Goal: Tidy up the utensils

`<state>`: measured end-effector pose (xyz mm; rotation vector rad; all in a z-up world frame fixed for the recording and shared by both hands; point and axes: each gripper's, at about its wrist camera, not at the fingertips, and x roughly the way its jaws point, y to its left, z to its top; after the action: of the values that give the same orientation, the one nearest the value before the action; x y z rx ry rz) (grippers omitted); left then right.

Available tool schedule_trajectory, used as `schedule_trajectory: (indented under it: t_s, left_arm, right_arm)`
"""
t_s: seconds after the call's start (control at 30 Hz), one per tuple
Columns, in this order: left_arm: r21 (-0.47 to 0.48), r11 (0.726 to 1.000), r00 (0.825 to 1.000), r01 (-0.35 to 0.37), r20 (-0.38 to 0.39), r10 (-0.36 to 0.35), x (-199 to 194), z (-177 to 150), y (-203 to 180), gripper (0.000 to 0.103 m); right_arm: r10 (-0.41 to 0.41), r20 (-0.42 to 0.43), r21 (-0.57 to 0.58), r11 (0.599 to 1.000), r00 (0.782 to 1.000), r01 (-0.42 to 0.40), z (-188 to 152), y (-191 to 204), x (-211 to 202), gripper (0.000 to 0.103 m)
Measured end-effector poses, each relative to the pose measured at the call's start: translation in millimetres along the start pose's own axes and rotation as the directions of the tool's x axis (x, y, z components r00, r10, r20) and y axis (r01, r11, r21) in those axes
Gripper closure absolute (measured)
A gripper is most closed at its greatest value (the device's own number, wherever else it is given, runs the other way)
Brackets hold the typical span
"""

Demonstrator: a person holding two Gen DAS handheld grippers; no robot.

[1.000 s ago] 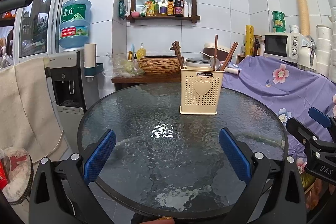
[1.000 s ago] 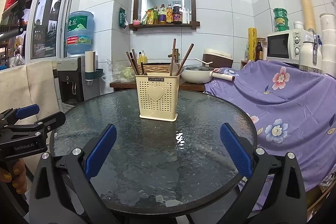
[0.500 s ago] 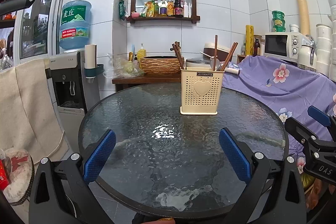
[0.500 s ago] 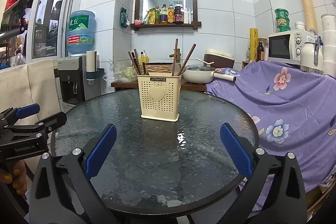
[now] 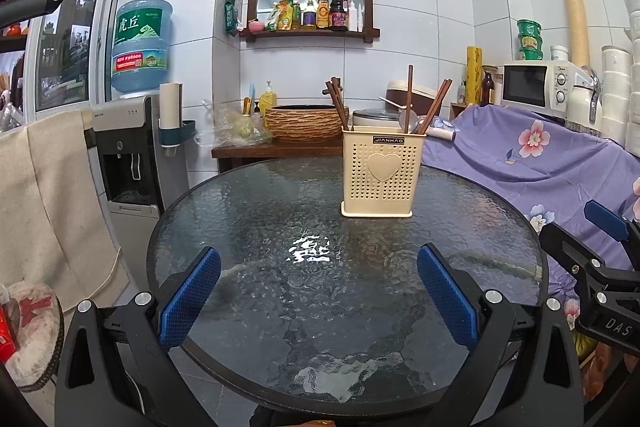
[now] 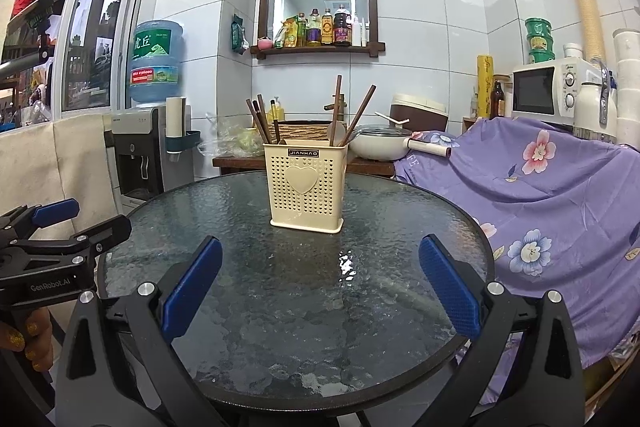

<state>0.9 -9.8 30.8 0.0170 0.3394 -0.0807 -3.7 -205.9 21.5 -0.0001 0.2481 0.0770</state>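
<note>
Chopsticks (image 5: 409, 99) stand in the holder (image 5: 382, 175) on the table (image 5: 256, 227).

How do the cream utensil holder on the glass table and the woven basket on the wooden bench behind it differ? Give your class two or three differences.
The utensil holder is a tall, straight-sided cream plastic box with small holes and a heart; the woven basket is low, round and brown. The utensil holder stands on the glass table, the woven basket on the wooden bench behind. Chopsticks stick out of the utensil holder; nothing shows above the woven basket's rim. Both stand upright.

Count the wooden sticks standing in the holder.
6 visible in the holder: three chopsticks clustered at its left, one shorter stick beside them, one upright right of centre, one leaning right. More may be hidden inside.
</note>
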Motion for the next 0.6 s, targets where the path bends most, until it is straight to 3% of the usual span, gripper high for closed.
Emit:
schedule_trajectory:
  t_s: [0.6]
  left_arm:
    - [-0.005, 1.000, 1.000, 0.008, -0.004, -0.008, 1.4, -0.8, -0.4, 0.006]
  right_arm:
    - [0.008, -0.009, -0.001, 1.000, 1.000, -0.008, 0.3, -0.4, 4.6, 0.006]
